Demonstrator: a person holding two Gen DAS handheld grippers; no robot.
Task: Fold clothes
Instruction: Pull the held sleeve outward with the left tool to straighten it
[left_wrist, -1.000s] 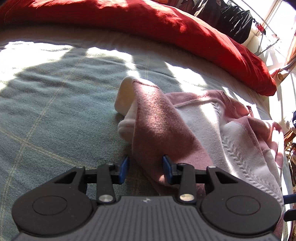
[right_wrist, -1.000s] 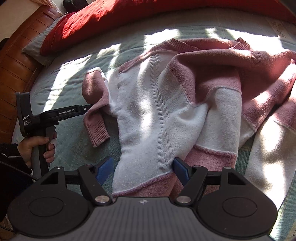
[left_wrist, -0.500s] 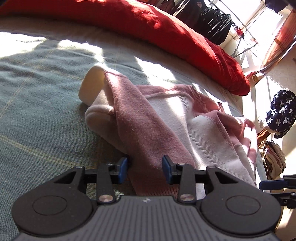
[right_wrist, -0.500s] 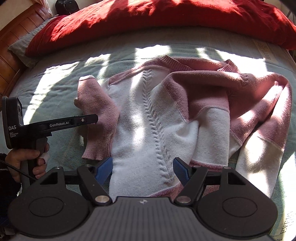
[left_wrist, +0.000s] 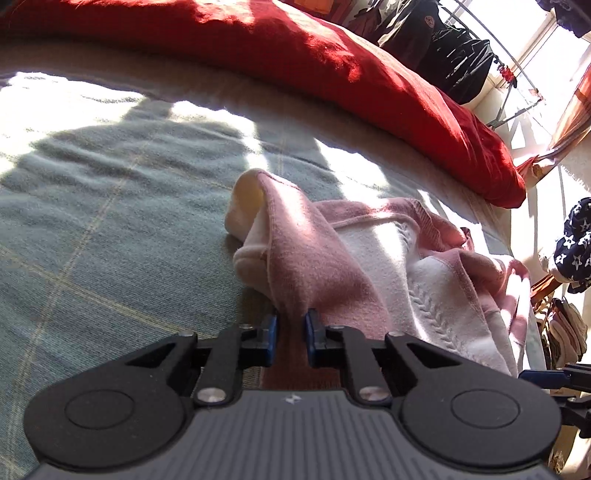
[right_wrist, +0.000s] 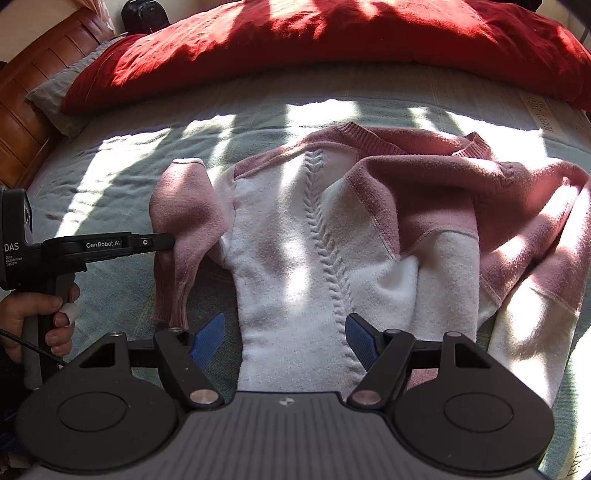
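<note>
Covering the whole scene, a grey-green bedspread (right_wrist: 122, 173) lies under a long red pillow (right_wrist: 332, 40) at twelve o'clock. A pink and white sweater (right_wrist: 317, 243) sprawls rumpled at the centre of the bed, its body white with a cable stitch. At nine o'clock its pink sleeve (right_wrist: 188, 221) is bunched up, pinched by the left gripper (left_wrist: 291, 326), which a hand (right_wrist: 33, 317) holds. The right gripper (right_wrist: 284, 338) hangs at six o'clock, fingers spread wide over the white hem.
</note>
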